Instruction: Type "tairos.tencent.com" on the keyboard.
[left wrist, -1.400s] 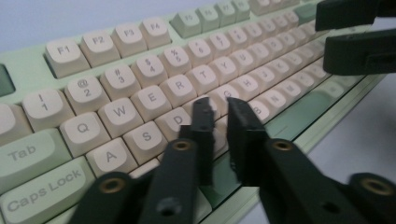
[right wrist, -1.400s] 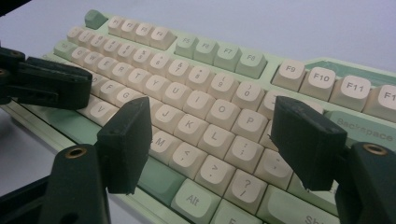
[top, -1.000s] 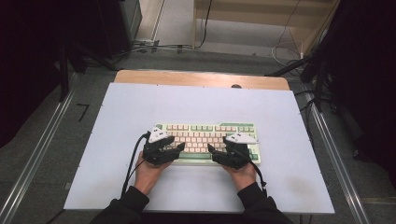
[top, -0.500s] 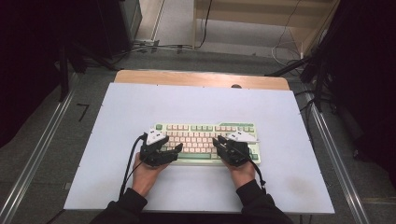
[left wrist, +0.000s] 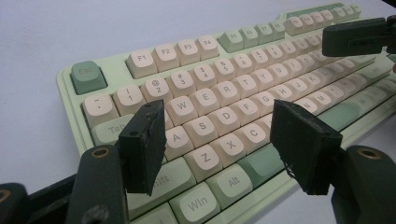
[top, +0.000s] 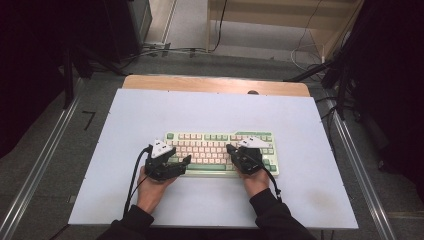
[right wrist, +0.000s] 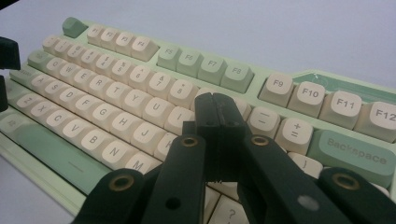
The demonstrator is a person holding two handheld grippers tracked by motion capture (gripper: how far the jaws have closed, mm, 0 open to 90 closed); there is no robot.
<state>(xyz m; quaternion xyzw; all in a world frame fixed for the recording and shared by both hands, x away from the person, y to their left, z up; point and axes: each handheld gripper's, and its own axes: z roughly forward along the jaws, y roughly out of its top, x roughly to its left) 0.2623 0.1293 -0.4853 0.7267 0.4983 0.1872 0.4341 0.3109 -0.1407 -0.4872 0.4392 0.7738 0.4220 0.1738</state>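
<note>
While both hands rest at the near edge of a pale blue table top (top: 150, 115), a green-and-cream keyboard (top: 210, 145) lies square across the middle of it, directly under the two hand-held tools. At left, the left gripper (top: 181, 161) hovers over the keyboard's near left corner, its jaws spread wide with nothing between them; in the left gripper view (left wrist: 219, 140) the pads frame the letter rows from A to C, with the Z, X and Alt keys just below the gap. At right, the right gripper (top: 230, 148) sits over the right half of the keys, its jaws having just closed and now pressed together on nothing; in the right gripper view (right wrist: 216, 105) the joined tips point down at the keys between the I key and the minus key, though whether they touch a key cannot be told. Each hand (top: 152, 187) comes in from the near side with its dark sleeve (top: 125, 225) at the table's near edge, the left one turned inward so its tool points right across the keys, the right hand (top: 256, 181) aimed away and slightly left. A cable (top: 134, 175) trails from the left tool back along the wrist.
</note>
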